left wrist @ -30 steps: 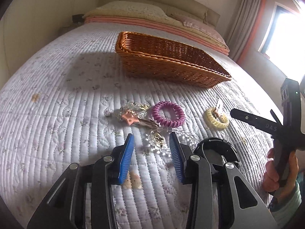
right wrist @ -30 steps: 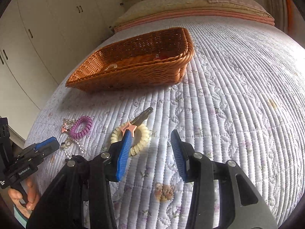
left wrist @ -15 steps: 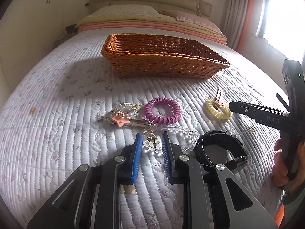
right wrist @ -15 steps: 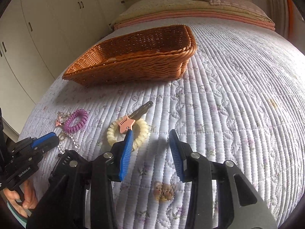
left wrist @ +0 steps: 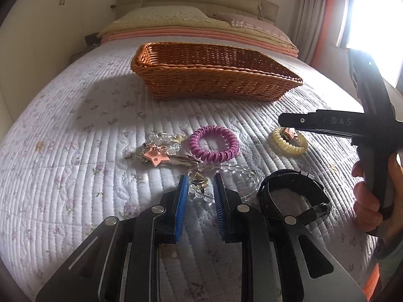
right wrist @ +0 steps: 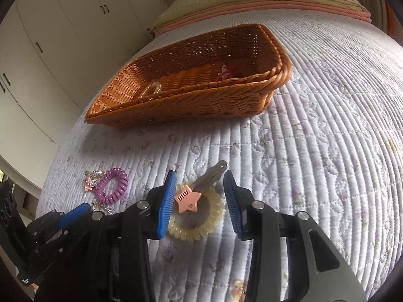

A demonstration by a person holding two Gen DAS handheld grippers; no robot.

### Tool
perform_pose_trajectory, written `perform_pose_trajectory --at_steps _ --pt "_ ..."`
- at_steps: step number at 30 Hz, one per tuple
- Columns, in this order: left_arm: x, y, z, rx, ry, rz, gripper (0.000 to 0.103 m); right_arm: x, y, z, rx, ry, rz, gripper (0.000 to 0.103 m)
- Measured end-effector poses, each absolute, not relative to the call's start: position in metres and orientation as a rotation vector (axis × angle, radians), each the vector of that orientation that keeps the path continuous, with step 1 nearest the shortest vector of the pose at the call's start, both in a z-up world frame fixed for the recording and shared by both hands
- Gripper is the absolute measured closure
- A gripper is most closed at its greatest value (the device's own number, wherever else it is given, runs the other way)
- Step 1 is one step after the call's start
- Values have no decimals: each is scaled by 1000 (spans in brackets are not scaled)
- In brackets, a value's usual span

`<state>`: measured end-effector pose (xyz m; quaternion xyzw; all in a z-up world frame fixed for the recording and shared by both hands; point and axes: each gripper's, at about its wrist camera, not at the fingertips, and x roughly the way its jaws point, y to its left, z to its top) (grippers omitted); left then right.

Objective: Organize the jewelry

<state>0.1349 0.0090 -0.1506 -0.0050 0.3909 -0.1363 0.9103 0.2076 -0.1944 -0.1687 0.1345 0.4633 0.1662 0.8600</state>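
Note:
My left gripper (left wrist: 200, 185) is partly closed, its blue pads either side of a clear bead bracelet with a gold clasp (left wrist: 199, 188) on the quilt. Beyond lie a pink star hair clip (left wrist: 156, 157), a purple coil hair tie (left wrist: 214, 143) and a black bangle (left wrist: 294, 196). My right gripper (right wrist: 199, 191) is open, its pads either side of a pink star clip (right wrist: 189, 198) lying on a cream coil hair tie (right wrist: 199, 224). The wicker basket (right wrist: 191, 100) holds a clear bracelet (right wrist: 151, 89) and a red item (right wrist: 225, 73).
The quilted bedspread (right wrist: 314, 138) covers the whole bed. Pillows and folded blankets (left wrist: 196, 25) lie at the headboard behind the basket. White wardrobes (right wrist: 50, 50) stand to the left. A bright window (left wrist: 372, 12) is at the right.
The left gripper narrowed from wide open and lowered around the bead bracelet. The right gripper moved forward and down, so the star clip and cream tie now sit between its open pads.

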Motion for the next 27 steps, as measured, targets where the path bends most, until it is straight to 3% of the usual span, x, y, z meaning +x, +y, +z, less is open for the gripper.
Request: perform_pose_trajectory --at_steps 1,3,5,9,27 --pt "135 9 -151 -9 804 -281 84 209 -190 -168 259 961 342 70" --pt "135 9 -152 -17 804 -281 87 207 -178 -163 200 930 368 90" --pt "136 11 -153 -34 805 -287 90 200 -162 -158 104 900 385 95" --pt "135 14 -154 -44 808 -291 93 192 -143 -157 3 893 381 97" --pt "134 19 -153 -66 800 -302 93 177 -173 -163 134 949 431 93"
